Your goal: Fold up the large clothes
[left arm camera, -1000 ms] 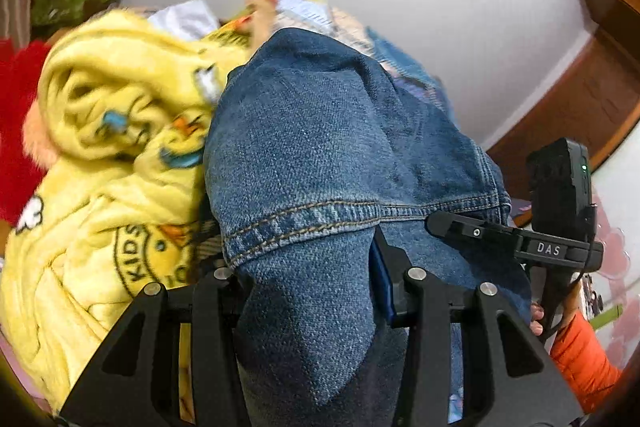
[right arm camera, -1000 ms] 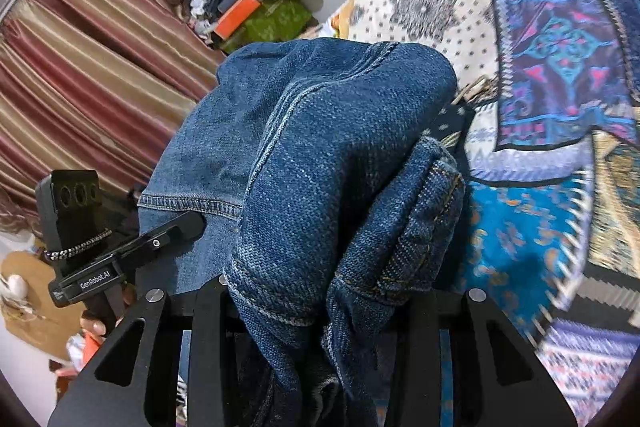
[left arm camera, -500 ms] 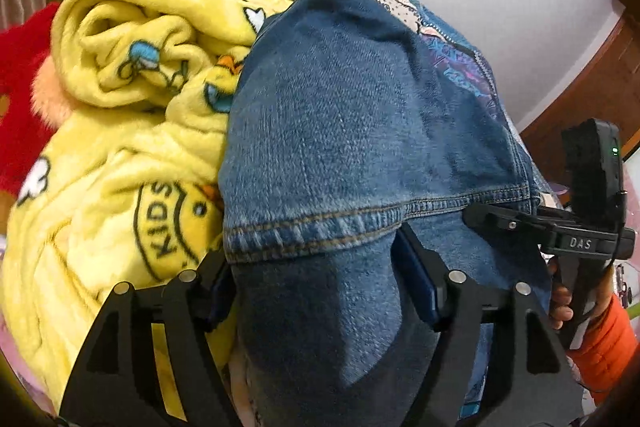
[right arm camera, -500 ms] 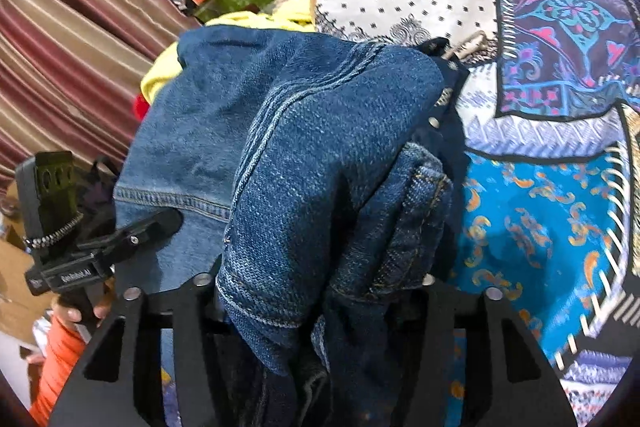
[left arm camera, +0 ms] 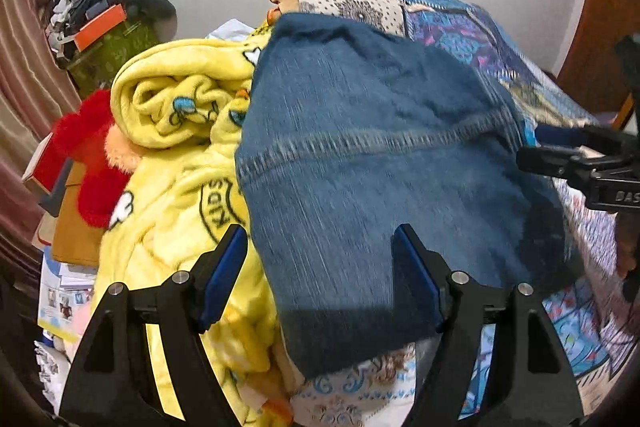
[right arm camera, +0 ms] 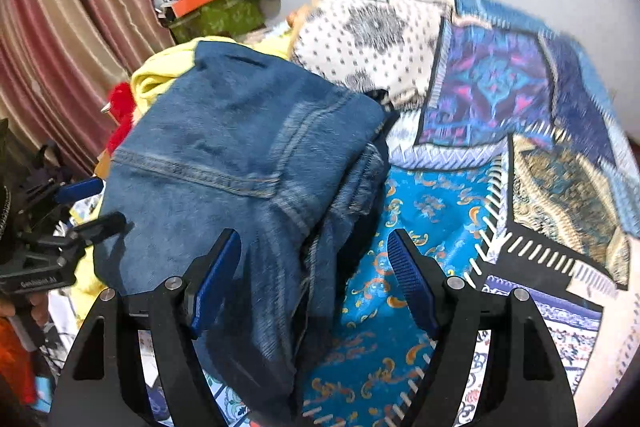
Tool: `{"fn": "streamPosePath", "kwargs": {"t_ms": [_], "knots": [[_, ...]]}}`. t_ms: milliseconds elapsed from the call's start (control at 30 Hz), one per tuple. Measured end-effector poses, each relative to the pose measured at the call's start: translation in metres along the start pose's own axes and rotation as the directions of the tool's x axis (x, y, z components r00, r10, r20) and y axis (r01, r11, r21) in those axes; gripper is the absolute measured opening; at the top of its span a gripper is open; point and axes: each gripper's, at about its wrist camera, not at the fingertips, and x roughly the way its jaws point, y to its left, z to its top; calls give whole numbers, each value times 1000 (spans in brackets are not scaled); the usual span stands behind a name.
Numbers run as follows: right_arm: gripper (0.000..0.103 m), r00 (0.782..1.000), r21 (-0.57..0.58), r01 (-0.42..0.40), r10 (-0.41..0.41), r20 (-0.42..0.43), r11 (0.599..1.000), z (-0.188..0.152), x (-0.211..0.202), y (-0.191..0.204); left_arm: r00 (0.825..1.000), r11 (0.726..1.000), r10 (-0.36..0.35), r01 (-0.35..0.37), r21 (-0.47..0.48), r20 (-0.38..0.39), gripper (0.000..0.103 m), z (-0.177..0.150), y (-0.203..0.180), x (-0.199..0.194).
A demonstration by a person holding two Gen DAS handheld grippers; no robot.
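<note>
The folded blue jeans (left arm camera: 372, 163) lie on the patterned bedspread (left arm camera: 472, 39), partly against a yellow fleece blanket (left arm camera: 176, 99). My left gripper (left arm camera: 320, 259) is open, its jaws wide on either side of the near end of the jeans. In the right wrist view the jeans (right arm camera: 240, 155) lie left of centre. My right gripper (right arm camera: 314, 267) is open, its jaws apart over the jeans' right edge. Each gripper shows in the other's view: the right one (left arm camera: 588, 167) and the left one (right arm camera: 52, 247).
A red plush item (left arm camera: 92, 155) and boxes lie left of the yellow blanket. A cluttered green box (right arm camera: 212, 11) stands by the striped curtain (right arm camera: 60, 39). The patchwork bedspread (right arm camera: 500, 131) stretches to the right. A wooden door frame (left arm camera: 592, 47) is at far right.
Both grippers have opened and let go of the jeans, which dropped onto the bed and now lie flat. Both grippers have pulled back a little.
</note>
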Motion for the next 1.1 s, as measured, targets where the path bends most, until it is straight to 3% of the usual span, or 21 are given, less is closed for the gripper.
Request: {"fn": "streamPosePath", "kwargs": {"t_ms": [167,367,500,667,767,867,967,1067,1100], "knots": [[73,992,-103,11,-24,-123,995,-17,21,15,1000,998,-14,13,-66,-21,83,-13,5,0],[73,986,-57,39,-47,-158,998,-32,3,4,998,996,3,-9,-90,-66,83,-26,4,-18],[73,992,-49,54,-59,-109,997,-30,-34,8,1000,995,0,-1,-96,-5,83,-27,-2,-57],[73,996,-55,56,-52,69,997,-19,-116,23,990,997,31,-21,-79,136,83,-19,-19,-125],[73,983,-57,40,-29,181,998,-15,-162,35,968,997,24,-6,-74,248,83,-14,-31,-177],[73,949,-61,24,-4,315,998,-17,-217,51,933,997,4,24,-73,359,83,-15,-46,-229],[73,907,-77,27,7,420,997,-26,-259,67,880,997,-7,41,-62,474,83,-25,-63,-283],[73,852,-84,40,10,524,996,-42,-300,80,829,998,2,31,-50,559,83,-38,-82,-321],[73,834,-83,40,12,552,996,-47,-311,83,804,999,5,26,-44,595,83,-46,-91,-337]]}}
